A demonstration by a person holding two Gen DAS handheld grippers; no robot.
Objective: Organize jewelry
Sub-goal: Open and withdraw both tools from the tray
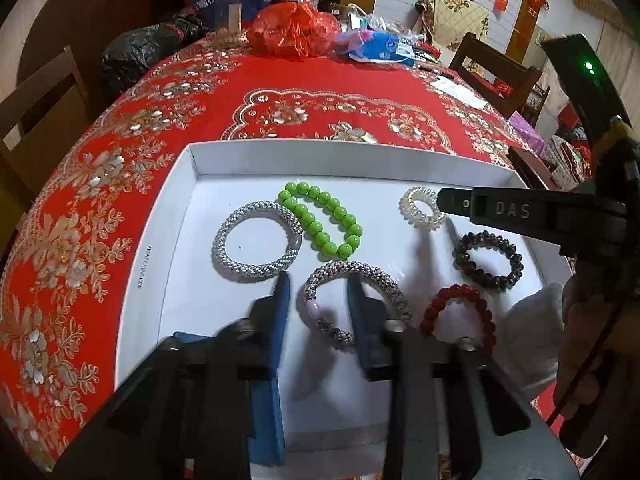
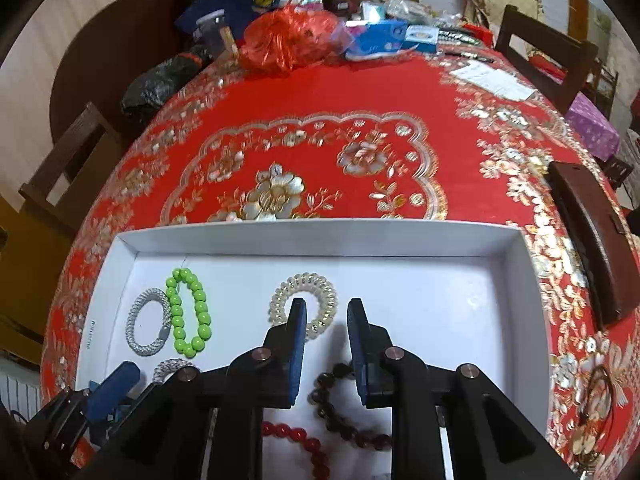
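Between the open right claw (image 2: 327, 320) probably lies the coil band (image 2: 304, 305)

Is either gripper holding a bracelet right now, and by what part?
Nothing is held. The left gripper is open, straddling the mixed beaded bangle's rim. The right gripper is open at the clear coil tie, not closed on it.
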